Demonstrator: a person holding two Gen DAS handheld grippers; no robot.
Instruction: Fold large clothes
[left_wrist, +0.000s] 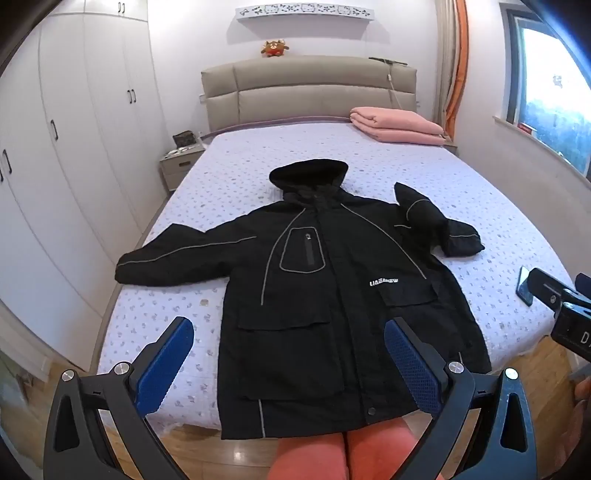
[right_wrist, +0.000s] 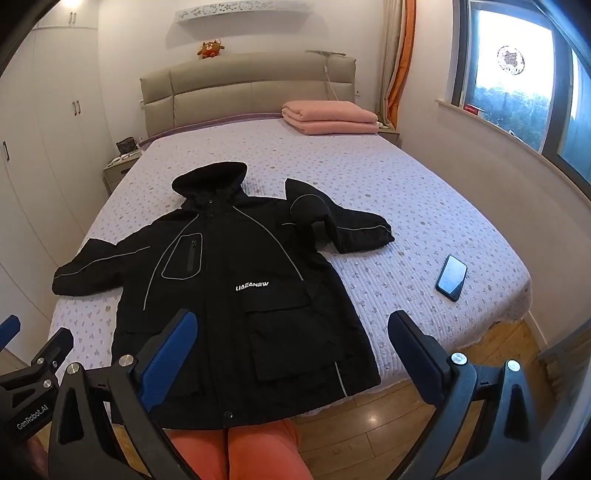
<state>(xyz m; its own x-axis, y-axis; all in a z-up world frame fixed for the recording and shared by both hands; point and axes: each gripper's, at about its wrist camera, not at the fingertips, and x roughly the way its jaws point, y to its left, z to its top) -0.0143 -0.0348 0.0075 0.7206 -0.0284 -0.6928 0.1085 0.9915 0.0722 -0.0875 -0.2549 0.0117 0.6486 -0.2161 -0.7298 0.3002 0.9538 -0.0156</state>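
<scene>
Black hooded jacket (left_wrist: 332, 295) spread face-up on the bed (left_wrist: 461, 192), hood toward the headboard (left_wrist: 306, 92), hem draped over the near edge. No fold in the body yet, by the look of it: front panel flat, zipped or snapped shut, left sleeve stretched straight out to the side. Right sleeve (right_wrist: 340, 225) bent back on itself near the shoulder, possibly just bunched rather than folded on purpose; hard to say through the fisheye. So, barely begun: both sleeves, sides and a lengthwise fold all remaining.

Left gripper (left_wrist: 291, 369) hovering above the hem, jaws spread wide, nothing between the blue pads. Right gripper (right_wrist: 291, 354) likewise wide open and empty, angled down over the lower right pocket.

Bed covered in a pale quilted, flower-print spread, plenty of bare room around the garment. Phone (right_wrist: 451, 277) lying near the right edge, well apart from the jacket. Folded pink blanket (left_wrist: 397, 123) up by the headboard. White wardrobes (left_wrist: 74, 147) on the left, window (right_wrist: 517, 88) on the right, wooden floor below, orange-trousered legs (left_wrist: 332, 454) at the foot.
</scene>
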